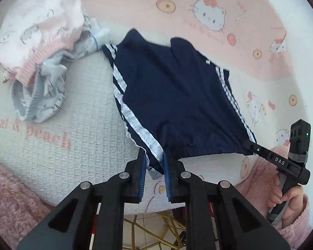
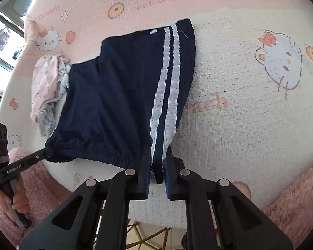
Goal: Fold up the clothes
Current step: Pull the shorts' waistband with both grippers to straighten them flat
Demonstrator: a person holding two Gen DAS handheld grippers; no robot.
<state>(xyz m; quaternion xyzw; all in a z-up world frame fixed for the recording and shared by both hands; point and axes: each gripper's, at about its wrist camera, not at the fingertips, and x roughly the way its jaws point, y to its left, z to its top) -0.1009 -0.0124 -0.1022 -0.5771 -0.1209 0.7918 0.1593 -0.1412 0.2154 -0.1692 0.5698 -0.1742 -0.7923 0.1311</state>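
1. The worktop [image 1: 89,108] is covered by a textured cloth in pink and cream, printed with cartoon cats, peaches and the words "cat & peach". Below its near edge show pale floor tiles and thin gold-coloured legs.
2. At the far left edge of the right wrist view there is a window; what lies beyond it is too small to make out.
3. A pair of navy shorts [image 1: 173,95] with white side stripes lies spread on the cloth, leg ends away from the cameras, waistband towards the near edge.
4. Left of the shorts sits a crumpled heap of pink and grey printed clothes [image 1: 37,56]; I cannot tell how many pieces it contains.
5. The left hand-held gripper [image 1: 154,166] is clamped on the striped waistband corner, angled steeply down.
6. The right hand-held gripper [image 2: 157,166] is pinching the opposite striped corner, likewise tilted down.
7. Fingers in fluffy pink sleeves [image 1: 290,200] wrap each handle; most of each arm is cut off.
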